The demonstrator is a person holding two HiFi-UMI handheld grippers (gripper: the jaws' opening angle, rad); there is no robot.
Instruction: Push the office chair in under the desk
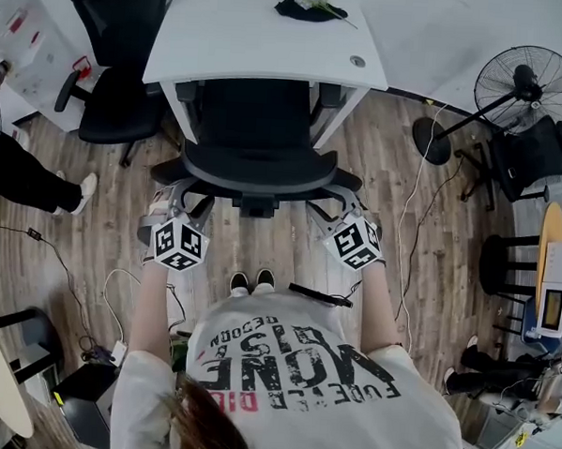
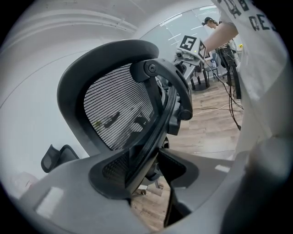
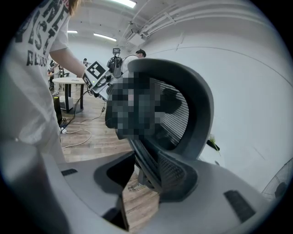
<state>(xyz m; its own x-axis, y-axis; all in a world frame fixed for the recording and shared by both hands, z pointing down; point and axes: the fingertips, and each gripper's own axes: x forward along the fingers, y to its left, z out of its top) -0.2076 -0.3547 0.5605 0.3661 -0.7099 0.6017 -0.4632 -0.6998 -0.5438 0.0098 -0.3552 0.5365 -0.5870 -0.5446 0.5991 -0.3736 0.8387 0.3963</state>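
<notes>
The black mesh office chair [image 1: 251, 161] stands facing the white desk [image 1: 253, 39], its seat partly under the desktop. My left gripper [image 1: 174, 196] is at the left edge of the backrest and my right gripper [image 1: 336, 205] at the right edge. In the left gripper view the backrest [image 2: 116, 105] runs edge-on between the open jaws of my left gripper [image 2: 153, 160], lying against one jaw with a gap at the other. The right gripper view shows the backrest [image 3: 192, 105] straddled the same way by my right gripper [image 3: 142, 176].
A second black chair [image 1: 115, 69] stands left of the desk. A floor fan [image 1: 528, 86] and another chair are at the right, with a stool [image 1: 504, 263] and a round table [image 1: 551, 228] nearer. Cables [image 1: 413, 207] trail over the wooden floor. A bystander's leg [image 1: 29, 182] is at the left.
</notes>
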